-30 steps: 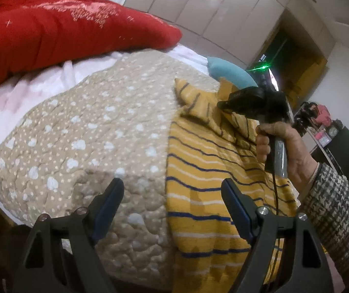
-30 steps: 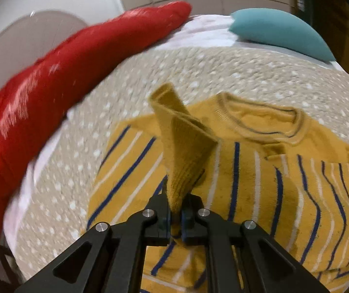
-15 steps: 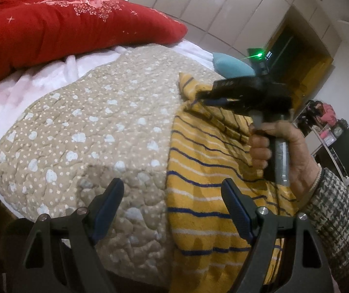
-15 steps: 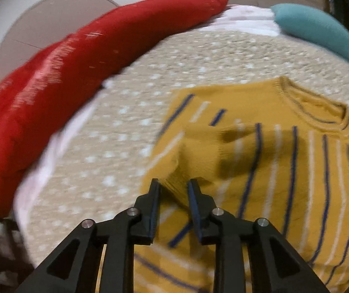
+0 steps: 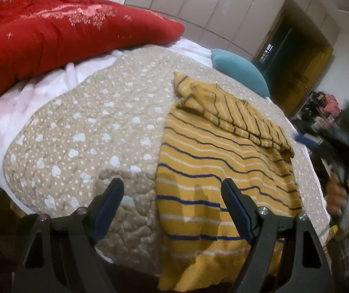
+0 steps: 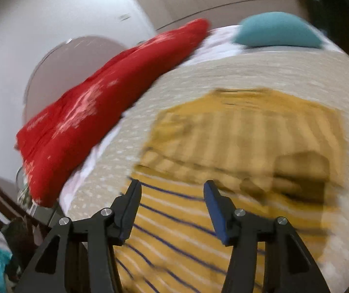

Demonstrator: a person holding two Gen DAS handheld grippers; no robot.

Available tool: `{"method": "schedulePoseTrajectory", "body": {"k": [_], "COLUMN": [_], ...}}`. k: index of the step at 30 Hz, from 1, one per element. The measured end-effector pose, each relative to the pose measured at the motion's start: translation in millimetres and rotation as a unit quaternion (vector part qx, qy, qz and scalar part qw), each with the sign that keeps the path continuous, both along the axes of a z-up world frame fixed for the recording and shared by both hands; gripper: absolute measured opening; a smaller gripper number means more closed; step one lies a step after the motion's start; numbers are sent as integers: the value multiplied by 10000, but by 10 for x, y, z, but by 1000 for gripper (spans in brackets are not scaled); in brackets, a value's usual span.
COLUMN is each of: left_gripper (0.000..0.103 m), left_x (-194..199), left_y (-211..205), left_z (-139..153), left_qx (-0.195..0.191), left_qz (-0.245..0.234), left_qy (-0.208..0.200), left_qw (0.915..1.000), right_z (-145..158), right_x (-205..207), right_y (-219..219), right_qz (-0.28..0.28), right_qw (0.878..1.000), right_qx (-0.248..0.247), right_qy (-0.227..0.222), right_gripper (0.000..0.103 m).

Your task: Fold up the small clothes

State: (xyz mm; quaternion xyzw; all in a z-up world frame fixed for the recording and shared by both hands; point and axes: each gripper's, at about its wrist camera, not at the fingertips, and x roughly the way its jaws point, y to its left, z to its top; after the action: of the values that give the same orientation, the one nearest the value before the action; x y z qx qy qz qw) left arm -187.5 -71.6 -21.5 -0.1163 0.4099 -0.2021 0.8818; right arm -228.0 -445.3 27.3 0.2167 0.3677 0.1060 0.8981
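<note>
Fingers of the left gripper (image 5: 172, 195) stand wide apart at the lower frame with nothing between them, over the beige dotted quilt (image 5: 84, 131). Right of centre lies the yellow striped sweater (image 5: 213, 166), one sleeve folded across it. The right gripper (image 6: 172, 193) has just been opening, empty, above the sweater.
</note>
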Motion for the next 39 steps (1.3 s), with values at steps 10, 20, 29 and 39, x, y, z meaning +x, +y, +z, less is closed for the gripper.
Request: {"method": "schedulePoseTrajectory", "body": {"k": [10,20,29,39], "left_gripper": [81,81,55,55], "left_x": [162,151,-20,-258], "left_y": [-63,-192,-183,-150], "left_z": [-267,-366,-466,-618], "left_qx": [-176,-638,-617,-781], "left_qz": [-15,-416,-537,-812], "left_qy": [574,931,1026,1066], "left_qw": [9982,9927,9914,9879], "right_z": [-684,-1254,-1491,-1731], "right_x": [-1550,-1575,-1596,-1605], "right_y": [-1192,-706,-330,160], "right_qz": [-1328,-649,-106,196], "right_qw": [9841,9742,9536,9544], "right_qx": [1089,2101,2963,2817], "right_qy": [451,516,526,969], "right_gripper": [57,55,54,51]}}
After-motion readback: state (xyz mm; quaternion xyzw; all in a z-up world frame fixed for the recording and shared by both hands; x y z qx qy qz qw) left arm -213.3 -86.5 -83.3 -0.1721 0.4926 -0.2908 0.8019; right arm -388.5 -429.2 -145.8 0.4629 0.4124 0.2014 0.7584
